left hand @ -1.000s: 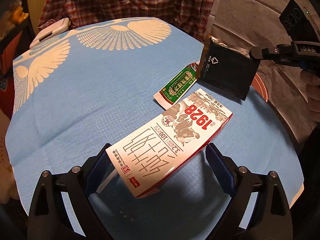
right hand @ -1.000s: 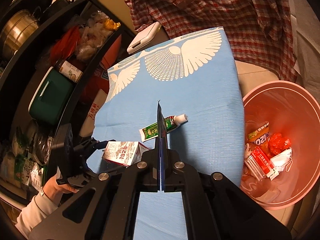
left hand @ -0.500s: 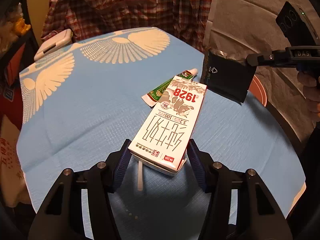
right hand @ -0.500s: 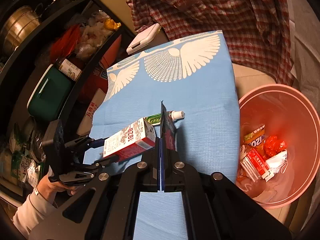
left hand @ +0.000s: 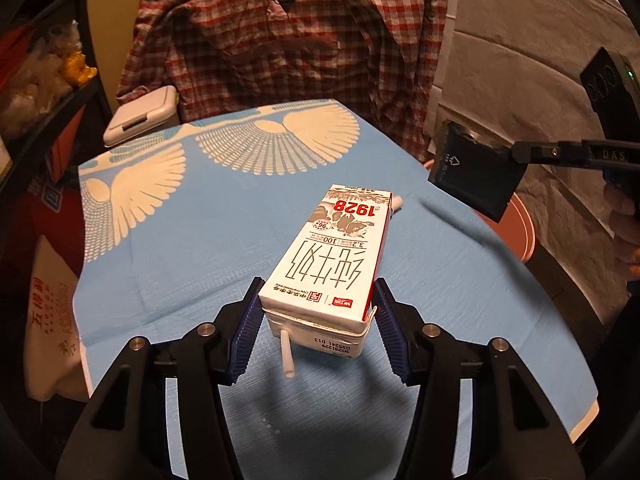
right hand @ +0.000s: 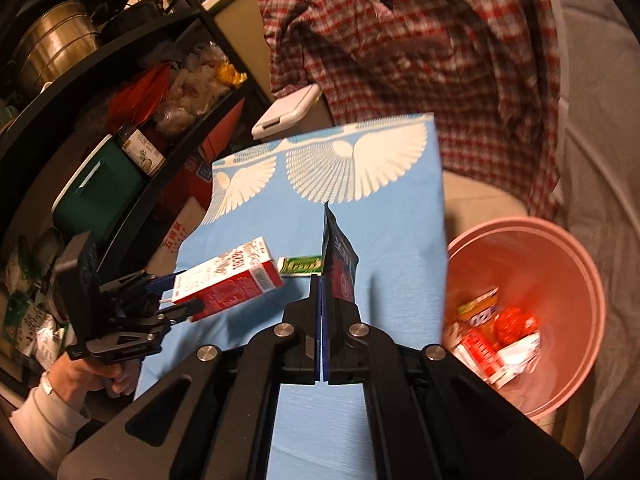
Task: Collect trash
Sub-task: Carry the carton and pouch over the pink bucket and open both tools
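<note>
While the left claw (left hand: 316, 320) grips the "1928" milk carton (left hand: 334, 258), the right claw (right hand: 321, 312) pinches a dark packet (right hand: 339, 264).

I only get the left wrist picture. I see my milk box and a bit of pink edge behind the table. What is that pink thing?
Observer: A pink bin, standing off the table's right side.
Operator: Is there stuff in it?
Observer: Yes, red and white wrappers lie at the bottom.
Operator: Is anything hiding behind my milk box?
Observer: A green tube lies on the blue cloth, beyond the milk box.
Operator: What does the dark packet look like from the other side?
Observer: The dark packet has red and white print; the right gripper pinches its edge.
</note>
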Tool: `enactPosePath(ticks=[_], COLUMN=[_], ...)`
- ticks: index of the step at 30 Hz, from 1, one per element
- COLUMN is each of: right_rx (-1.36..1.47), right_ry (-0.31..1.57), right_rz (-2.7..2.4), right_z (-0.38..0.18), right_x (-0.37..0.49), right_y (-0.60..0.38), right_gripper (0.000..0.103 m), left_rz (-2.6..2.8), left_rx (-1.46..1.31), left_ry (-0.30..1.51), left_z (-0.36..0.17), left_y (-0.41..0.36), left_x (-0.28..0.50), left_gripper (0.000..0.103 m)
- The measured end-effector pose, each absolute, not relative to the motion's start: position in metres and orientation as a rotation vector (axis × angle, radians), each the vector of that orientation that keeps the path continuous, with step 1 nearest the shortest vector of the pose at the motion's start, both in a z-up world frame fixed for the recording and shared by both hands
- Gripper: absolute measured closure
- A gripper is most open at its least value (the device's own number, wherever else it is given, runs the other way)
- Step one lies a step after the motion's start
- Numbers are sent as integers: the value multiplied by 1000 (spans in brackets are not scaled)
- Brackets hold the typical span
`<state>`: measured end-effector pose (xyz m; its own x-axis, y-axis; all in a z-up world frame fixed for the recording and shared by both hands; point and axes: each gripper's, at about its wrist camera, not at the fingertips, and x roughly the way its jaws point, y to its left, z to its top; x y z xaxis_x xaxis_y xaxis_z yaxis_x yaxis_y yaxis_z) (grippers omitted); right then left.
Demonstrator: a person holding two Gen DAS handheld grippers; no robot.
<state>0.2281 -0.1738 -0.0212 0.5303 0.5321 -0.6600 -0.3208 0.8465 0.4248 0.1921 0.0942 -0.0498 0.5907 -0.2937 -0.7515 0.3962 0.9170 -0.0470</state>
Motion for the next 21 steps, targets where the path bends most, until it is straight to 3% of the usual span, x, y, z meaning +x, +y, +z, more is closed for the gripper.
enactPosePath(ticks=[21], right_rx=[37], right_ry=[658], right_rz=[282], right_z=[31], right_x=[188], right_y=[-206], right_gripper=[103], left_rz=[-198], left_rx=[-2], left_ry=[735], left_z=[2], left_y=[59], left_x=[188], left_gripper=[50])
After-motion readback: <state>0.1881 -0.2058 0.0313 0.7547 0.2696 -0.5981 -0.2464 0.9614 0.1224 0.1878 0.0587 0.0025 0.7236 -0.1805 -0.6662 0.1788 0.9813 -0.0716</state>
